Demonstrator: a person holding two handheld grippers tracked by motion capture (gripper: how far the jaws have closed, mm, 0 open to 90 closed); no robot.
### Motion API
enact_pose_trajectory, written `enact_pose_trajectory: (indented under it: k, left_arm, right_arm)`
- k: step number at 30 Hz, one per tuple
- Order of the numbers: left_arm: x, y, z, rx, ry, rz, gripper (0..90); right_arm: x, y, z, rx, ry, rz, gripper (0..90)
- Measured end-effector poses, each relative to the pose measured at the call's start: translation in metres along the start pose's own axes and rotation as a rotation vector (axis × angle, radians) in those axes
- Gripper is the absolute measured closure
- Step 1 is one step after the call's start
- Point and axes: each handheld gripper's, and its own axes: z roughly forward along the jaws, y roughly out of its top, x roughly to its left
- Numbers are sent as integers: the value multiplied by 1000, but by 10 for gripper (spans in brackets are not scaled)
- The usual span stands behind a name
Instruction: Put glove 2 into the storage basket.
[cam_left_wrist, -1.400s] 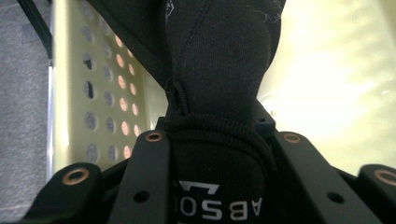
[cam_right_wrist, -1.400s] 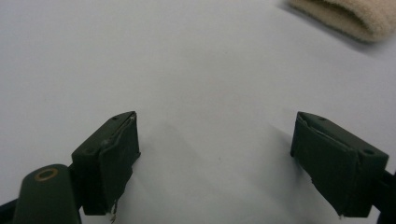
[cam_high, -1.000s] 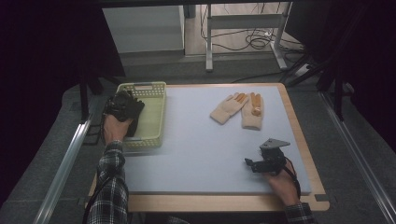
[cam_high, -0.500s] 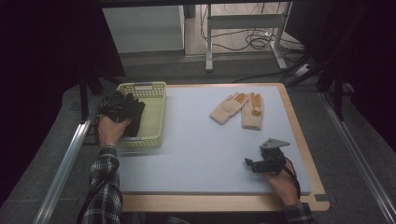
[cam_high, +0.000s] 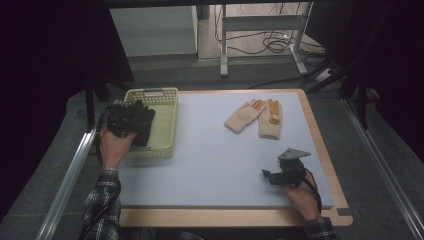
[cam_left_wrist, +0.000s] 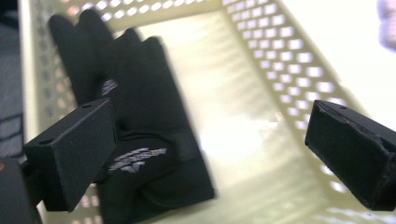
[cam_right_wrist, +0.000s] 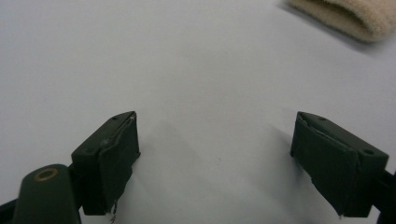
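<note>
Black glove (cam_left_wrist: 140, 140): lies flat in the yellow basket (cam_left_wrist: 261, 140) at the table's left edge, under and beside the left claw (cam_left_wrist: 205, 149), jaws wide after just opening, nothing clamped. Right claw (cam_right_wrist: 224, 158): jaws apart over bare table (cam_right_wrist: 187, 56). Tan gloves (cam_high: 257, 117): paired, well apart from both

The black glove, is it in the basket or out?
In. The black glove lies on the floor of the yellow basket, and the left gripper, jaws just opened wide, no longer pinches it.
</note>
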Motion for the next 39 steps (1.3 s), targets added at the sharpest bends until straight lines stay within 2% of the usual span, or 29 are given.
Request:
enact_pose_trajectory:
  k: [4,8,15,19,26,31,34,37,39]
  left_arm:
    - [-21,-8,-12,-34,-31,65,7]
    - [-43,-19,-24,-71,-87,111,0]
    - [-91,-40,-39,-127,-165,226,0]
    - [-118,-57,-38,-139,-223,270,0]
    - [-153,-86,-26,-164,-290,346,0]
    - [-168,-104,-5,-113,-281,405,0]
    - [-171,-115,11,-84,-281,399,0]
    - [-172,-121,23,-49,-233,432,0]
    - [-171,-123,28,-42,-215,435,0]
  right_arm:
    - [0,0,0,3,0,0,149]
    - [0,0,0,3,-1,1,148]
    - [0,0,0,3,-1,-1,149]
    - [0,0,0,3,-2,-1,148]
    - [0,0,0,4,-3,-2,147]
    - [0,0,0,5,-4,-1,145]
    - [0,1,-1,7,-3,-3,149]
    - [0,1,-1,6,-1,5,174]
    - [-2,3,-1,-1,0,21,202]
